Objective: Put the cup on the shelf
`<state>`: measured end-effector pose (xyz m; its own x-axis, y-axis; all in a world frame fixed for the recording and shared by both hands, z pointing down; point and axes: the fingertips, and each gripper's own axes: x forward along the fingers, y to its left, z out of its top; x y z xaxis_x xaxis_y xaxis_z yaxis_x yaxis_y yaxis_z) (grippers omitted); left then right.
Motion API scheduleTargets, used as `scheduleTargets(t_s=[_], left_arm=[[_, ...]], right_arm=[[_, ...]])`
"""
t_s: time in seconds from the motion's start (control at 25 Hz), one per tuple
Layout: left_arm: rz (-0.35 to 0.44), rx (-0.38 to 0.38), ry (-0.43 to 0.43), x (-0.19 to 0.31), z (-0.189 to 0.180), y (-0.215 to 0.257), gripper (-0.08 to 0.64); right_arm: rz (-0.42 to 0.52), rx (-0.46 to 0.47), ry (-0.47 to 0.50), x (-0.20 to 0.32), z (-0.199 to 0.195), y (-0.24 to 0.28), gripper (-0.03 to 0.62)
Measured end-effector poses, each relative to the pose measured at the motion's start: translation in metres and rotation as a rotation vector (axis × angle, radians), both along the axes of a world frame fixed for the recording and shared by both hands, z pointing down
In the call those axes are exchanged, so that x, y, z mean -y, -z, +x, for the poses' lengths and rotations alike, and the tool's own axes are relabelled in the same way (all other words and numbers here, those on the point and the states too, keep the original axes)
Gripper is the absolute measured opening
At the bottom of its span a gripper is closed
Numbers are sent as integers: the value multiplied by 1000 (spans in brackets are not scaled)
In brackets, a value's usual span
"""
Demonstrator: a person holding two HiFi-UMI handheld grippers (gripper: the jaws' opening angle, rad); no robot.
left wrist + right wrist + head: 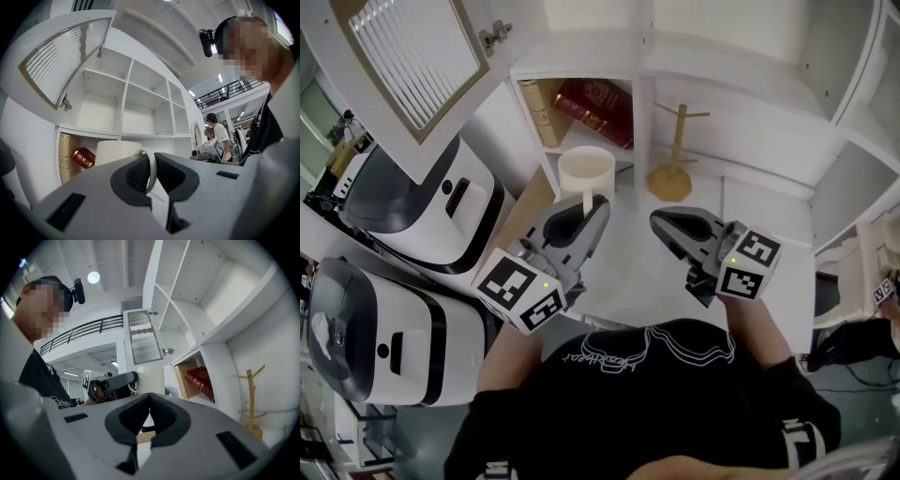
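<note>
A cream cup (586,173) hangs in front of the lowest shelf compartment (546,73) of the white shelving. My left gripper (584,214) is shut on the cup's handle. In the left gripper view the handle (152,169) stands pinched between the two dark pads, with the cup's body (117,151) just beyond them. My right gripper (661,222) hovers beside it over the white counter, shut, with nothing between its fingers. In the right gripper view its pads (161,413) meet at the tips, and the cup (151,379) and left gripper (115,383) show ahead.
Red and tan books (592,108) lean in the compartment behind the cup. A wooden mug tree (675,150) stands on the counter to the right. Two white appliances (441,202) (384,337) sit at the left. A ribbed-glass cabinet door (412,56) hangs open above.
</note>
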<state>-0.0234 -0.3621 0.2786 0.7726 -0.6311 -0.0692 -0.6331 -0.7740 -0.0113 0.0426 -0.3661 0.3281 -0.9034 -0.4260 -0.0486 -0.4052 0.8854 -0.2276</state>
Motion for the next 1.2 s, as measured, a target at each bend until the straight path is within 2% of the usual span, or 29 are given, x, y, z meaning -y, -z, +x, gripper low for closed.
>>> scheduleTargets(t_s=[0.28,0.44,0.84,1.2], left_arm=[[38,-1,23,39,-8,26,25],[50,-10,2,55,-10,39,25],[133,-20,-76,98,-18,84,25],[193,-70,-145,134,-18,118,25]], right_arm=[[-36,11,13,24,-7,-5,6],[-47,16,1,35,-8,-4,6],[-38,25,-98,63,-11,10,6],[-17,-8,-204,80,-2,21,6]])
